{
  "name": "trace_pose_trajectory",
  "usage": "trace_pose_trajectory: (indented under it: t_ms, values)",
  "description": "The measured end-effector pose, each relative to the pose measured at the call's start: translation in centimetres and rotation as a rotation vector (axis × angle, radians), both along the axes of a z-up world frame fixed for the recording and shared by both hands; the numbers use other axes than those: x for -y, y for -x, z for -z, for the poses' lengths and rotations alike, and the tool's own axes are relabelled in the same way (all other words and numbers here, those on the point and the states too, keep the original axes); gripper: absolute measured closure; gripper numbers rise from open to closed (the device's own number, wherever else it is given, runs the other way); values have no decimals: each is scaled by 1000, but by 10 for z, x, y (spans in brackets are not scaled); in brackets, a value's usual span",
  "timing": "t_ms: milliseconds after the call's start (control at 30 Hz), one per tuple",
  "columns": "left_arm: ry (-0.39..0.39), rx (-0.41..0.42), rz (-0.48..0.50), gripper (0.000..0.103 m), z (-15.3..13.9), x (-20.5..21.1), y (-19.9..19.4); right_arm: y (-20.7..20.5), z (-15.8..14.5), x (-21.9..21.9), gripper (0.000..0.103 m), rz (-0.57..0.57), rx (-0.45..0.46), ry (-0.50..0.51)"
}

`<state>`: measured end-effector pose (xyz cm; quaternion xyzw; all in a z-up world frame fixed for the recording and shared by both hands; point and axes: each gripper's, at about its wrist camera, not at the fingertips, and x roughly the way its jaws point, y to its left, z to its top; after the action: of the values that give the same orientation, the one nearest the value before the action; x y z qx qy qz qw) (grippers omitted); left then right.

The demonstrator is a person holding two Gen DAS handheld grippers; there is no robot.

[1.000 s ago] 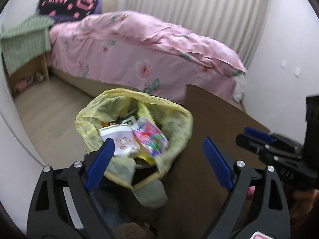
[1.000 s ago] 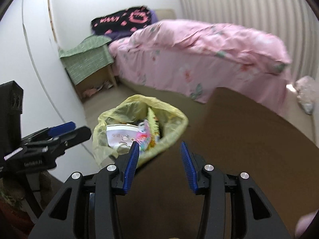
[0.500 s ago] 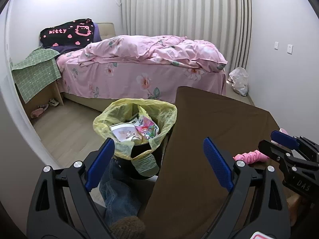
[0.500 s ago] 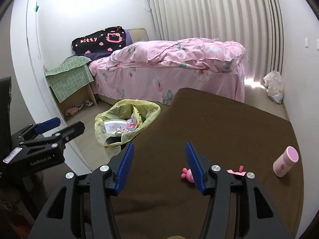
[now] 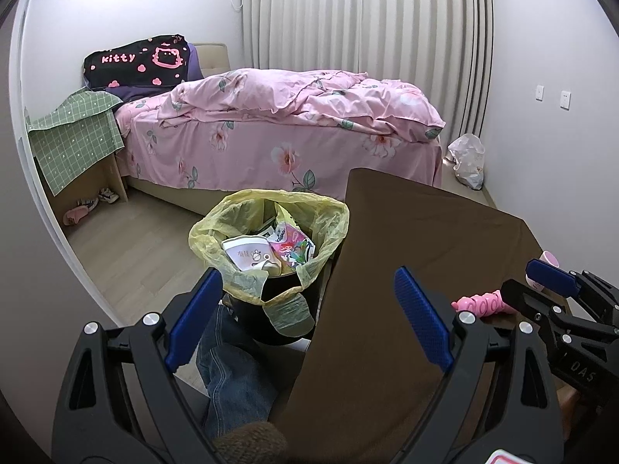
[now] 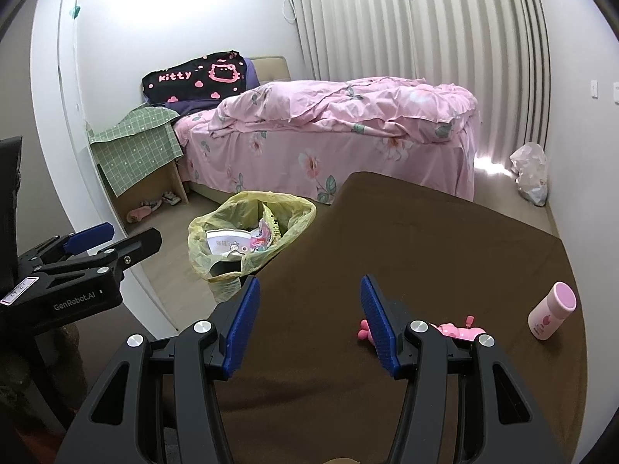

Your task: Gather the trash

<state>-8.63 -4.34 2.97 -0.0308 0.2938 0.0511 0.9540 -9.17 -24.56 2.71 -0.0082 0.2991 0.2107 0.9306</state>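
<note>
Both grippers empty, jaws apart — right gripper (image 6: 307, 321) just widened. Next: straddle the pink toy (image 6: 458, 330) — shape partly hidden — squarely, then carry to bin (image 6: 247, 232).

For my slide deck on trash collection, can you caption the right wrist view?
Open right gripper over a brown table, pink toy and bottle ahead, yellow-lined trash bin beside the table.

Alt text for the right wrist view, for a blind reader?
Open right tongs hover empty over a brown table, a pink toy and bottle on it. A yellow-lined bin stands left, before a pink bed.
</note>
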Motion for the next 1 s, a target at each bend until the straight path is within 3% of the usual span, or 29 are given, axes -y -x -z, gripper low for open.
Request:
trace_pose_trajectory:
  t_ms: [1000]
  values:
    - [3, -14, 8, 17, 6, -2, 0, 0, 2, -10, 52, -15, -9, 6]
